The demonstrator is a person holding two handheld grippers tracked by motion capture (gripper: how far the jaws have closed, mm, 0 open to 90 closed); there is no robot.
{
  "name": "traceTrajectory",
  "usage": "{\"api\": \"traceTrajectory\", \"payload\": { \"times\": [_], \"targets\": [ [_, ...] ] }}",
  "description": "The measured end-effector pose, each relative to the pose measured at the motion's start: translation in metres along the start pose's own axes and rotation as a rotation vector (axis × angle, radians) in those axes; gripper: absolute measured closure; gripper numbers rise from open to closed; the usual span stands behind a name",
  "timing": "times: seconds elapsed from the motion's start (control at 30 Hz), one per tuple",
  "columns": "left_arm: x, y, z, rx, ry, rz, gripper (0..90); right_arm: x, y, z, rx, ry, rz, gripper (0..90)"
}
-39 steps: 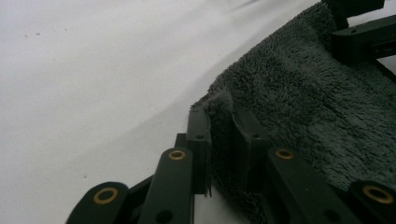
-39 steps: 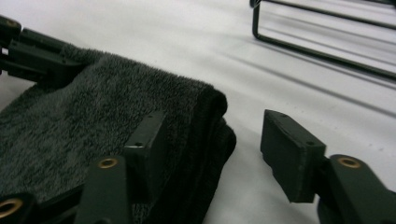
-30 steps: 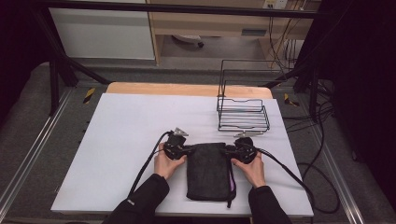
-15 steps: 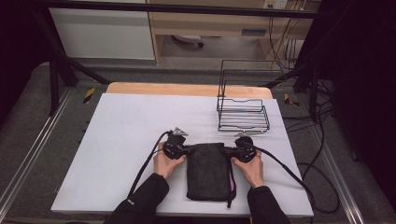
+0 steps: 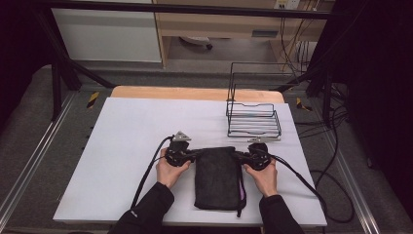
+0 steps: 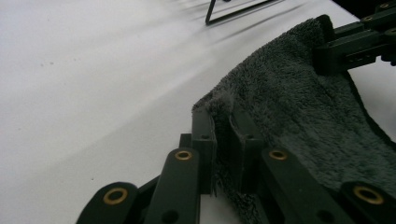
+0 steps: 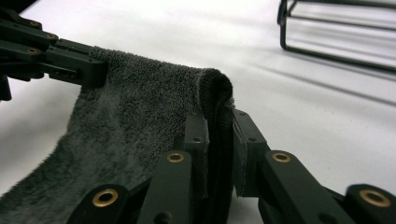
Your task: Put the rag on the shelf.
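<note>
Both far corners of the dark grey towel are now pinched: over the last second the jaws of each claw drew in on the fabric, the right one by more, and the hands barely shifted. The left gripper has the far-left corner bunched between its nearly closed jaws, and the right gripper clamps the folded far-right corner the same way. That looks like the grasp finished, so lifting or folding the towel toward the near edge is probably next. It lies folded lengthwise near the front of the white table, between the 2 hands, with a purple edge showing along its right side. A black wire rack stands just beyond the right gripper; swinging the far edge up and away could clip it. Cables trail off both grippers.
</note>
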State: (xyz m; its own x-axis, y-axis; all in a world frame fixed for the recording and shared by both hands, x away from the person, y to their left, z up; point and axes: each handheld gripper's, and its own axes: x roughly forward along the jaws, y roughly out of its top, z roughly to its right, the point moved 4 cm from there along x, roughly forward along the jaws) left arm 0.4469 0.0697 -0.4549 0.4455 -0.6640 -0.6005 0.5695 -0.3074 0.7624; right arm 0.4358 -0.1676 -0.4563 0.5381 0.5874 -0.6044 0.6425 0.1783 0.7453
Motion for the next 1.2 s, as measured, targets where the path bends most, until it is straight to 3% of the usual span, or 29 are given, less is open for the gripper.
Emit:
{"api": "traceTrajectory", "payload": {
  "times": [0.23,0.6,1.2],
  "targets": [
    [-0.015,0.005,0.008,0.011,-0.026,0.049,81.8,-0.011,0.005,-0.009,-0.021,0.002,0.042,79.2],
    [-0.036,0.012,0.022,0.054,-0.014,0.097,82.1,-0.027,0.011,-0.022,-0.055,-0.001,0.108,79.9],
    [-0.063,0.029,0.045,0.104,-0.021,0.193,82.1,-0.06,0.021,-0.04,-0.12,-0.053,0.214,80.0]
  ]
}}
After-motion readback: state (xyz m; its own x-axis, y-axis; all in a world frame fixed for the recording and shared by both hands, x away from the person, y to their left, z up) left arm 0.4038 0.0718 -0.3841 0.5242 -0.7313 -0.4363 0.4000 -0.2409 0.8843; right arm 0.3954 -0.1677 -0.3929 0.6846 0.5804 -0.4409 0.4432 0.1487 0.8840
